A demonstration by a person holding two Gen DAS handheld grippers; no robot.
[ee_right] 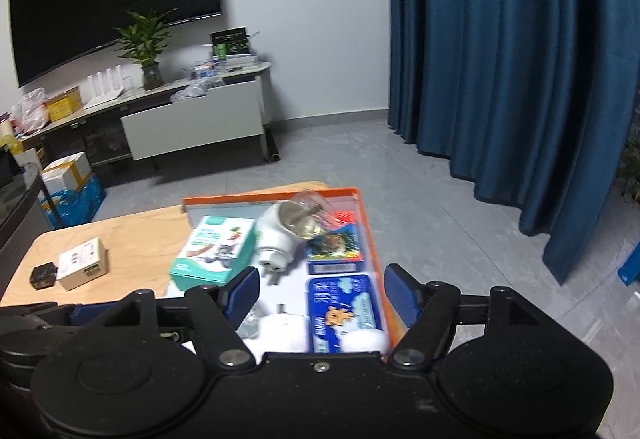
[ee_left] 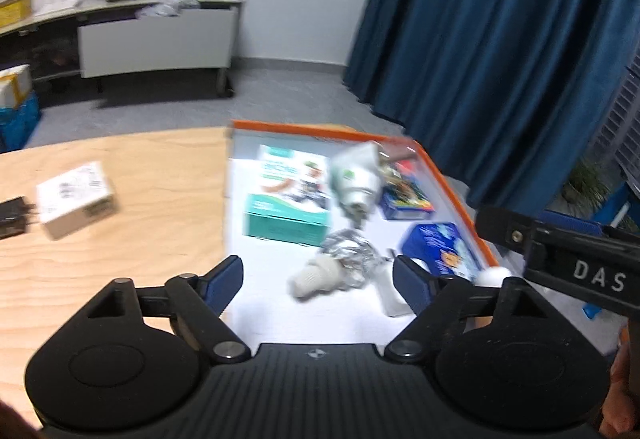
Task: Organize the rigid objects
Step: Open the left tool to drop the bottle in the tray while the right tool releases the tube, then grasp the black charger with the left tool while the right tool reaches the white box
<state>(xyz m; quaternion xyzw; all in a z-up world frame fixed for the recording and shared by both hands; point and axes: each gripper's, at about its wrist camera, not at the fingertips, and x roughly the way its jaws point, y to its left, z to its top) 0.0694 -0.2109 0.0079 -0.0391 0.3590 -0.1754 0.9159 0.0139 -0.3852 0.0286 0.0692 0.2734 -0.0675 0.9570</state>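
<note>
A white tray with an orange rim (ee_left: 452, 179) (ee_right: 272, 195) sits on the right end of a wooden table (ee_left: 132, 239). It holds a teal box (ee_left: 288, 195) (ee_right: 216, 253), a white plug-in device (ee_left: 356, 183) (ee_right: 276, 235), a blue card pack (ee_right: 334, 249), a blue box (ee_left: 440, 245) (ee_right: 342, 309), a foil-wrapped lump (ee_left: 348, 259) and a white adapter (ee_right: 282, 331). My left gripper (ee_left: 318, 279) hangs open over the foil lump, with its pads clear of it. My right gripper (ee_right: 320, 293) is open above the blue box and the adapter, and holds nothing.
A small cardboard box (ee_left: 76, 199) (ee_right: 82, 269) and a black block (ee_right: 43, 277) lie on the table's left part. A blue curtain (ee_right: 500, 59) hangs at the right. A low cabinet (ee_right: 192, 119) with a plant and clutter stands against the far wall.
</note>
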